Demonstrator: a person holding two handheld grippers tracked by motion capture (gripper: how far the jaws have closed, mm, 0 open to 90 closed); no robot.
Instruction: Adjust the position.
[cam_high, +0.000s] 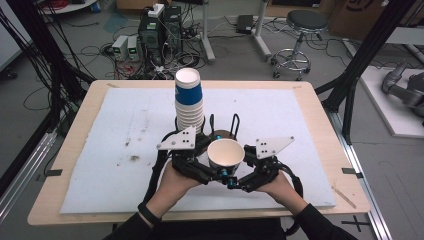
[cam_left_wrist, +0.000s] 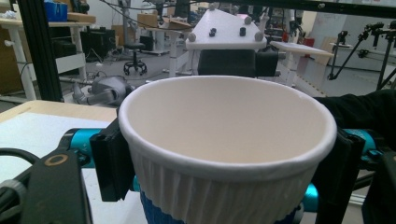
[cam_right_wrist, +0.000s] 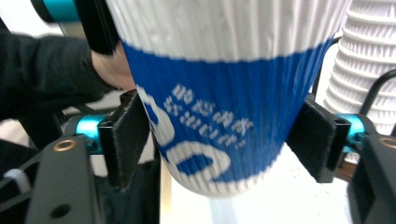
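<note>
You hold one cup (cam_high: 226, 154) mid-air — both grippers' fingers clenched on it — next, free one and set it on the desk (cam_high: 310, 107)

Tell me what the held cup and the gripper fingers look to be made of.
The cup looks like paper: matte white inside, rolled rim, a ribbed corrugated outer sleeve printed blue. The left gripper fingers look like black plastic, and the right gripper fingers carry a fuzzy, felt-like black pad; exact material unclear.
</note>
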